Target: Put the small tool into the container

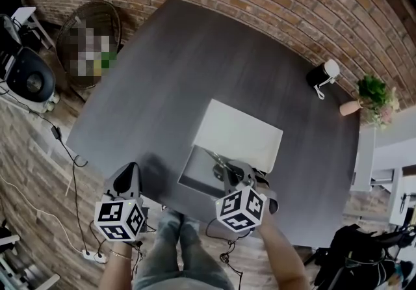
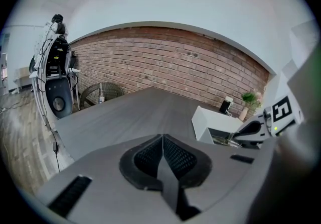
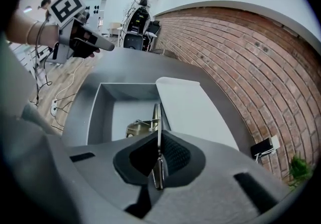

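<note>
The container [image 1: 188, 168] is a grey open box near the table's front edge, its white lid [image 1: 240, 134] lying just behind it. My right gripper [image 1: 225, 170] hangs over the box's right part, shut on the small tool [image 1: 217, 158]. In the right gripper view the small tool [image 3: 156, 117] is a thin metal strip with a brassy piece at its end, sticking out of the pads over the container [image 3: 100, 112]. My left gripper [image 1: 132, 168] stays left of the box at the table's edge. Its pads [image 2: 175, 157] meet with nothing between them.
A black and white speaker [image 1: 323, 74] and a potted plant [image 1: 374, 90] sit at the table's far right by the brick wall. A wicker chair [image 1: 91, 35] stands beyond the far left corner. Cables [image 1: 65, 152] run over the floor at the left.
</note>
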`<action>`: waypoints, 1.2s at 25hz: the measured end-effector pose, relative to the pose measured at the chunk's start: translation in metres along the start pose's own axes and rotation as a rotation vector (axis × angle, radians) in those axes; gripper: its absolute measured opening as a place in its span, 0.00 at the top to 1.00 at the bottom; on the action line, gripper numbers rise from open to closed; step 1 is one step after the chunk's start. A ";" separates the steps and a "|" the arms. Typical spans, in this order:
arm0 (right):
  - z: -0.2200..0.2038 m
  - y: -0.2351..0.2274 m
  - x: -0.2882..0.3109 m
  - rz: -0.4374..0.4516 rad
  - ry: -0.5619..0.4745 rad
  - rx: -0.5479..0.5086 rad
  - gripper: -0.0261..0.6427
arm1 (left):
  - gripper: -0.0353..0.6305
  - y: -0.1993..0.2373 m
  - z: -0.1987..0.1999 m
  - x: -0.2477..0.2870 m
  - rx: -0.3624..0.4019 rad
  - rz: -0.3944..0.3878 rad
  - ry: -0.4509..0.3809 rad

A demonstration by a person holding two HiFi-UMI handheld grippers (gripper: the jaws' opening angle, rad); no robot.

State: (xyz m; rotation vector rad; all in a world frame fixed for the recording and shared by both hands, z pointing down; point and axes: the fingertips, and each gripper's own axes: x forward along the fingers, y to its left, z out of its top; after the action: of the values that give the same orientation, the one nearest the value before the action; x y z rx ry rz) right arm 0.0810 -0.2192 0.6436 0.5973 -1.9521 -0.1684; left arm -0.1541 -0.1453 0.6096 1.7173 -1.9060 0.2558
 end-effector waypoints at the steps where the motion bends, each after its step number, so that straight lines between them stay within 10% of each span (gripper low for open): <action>1: 0.000 0.000 0.001 -0.007 0.010 -0.004 0.95 | 0.94 0.000 -0.001 0.000 0.000 -0.001 0.002; 30: -0.002 0.018 0.000 0.188 0.081 0.041 0.86 | 0.94 0.002 -0.005 -0.008 -0.040 -0.025 0.019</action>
State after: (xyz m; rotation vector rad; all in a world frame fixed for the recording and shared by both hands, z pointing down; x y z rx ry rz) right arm 0.0764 -0.2034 0.6509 0.4369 -1.9246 0.0138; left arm -0.1542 -0.1357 0.6101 1.7054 -1.8620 0.2223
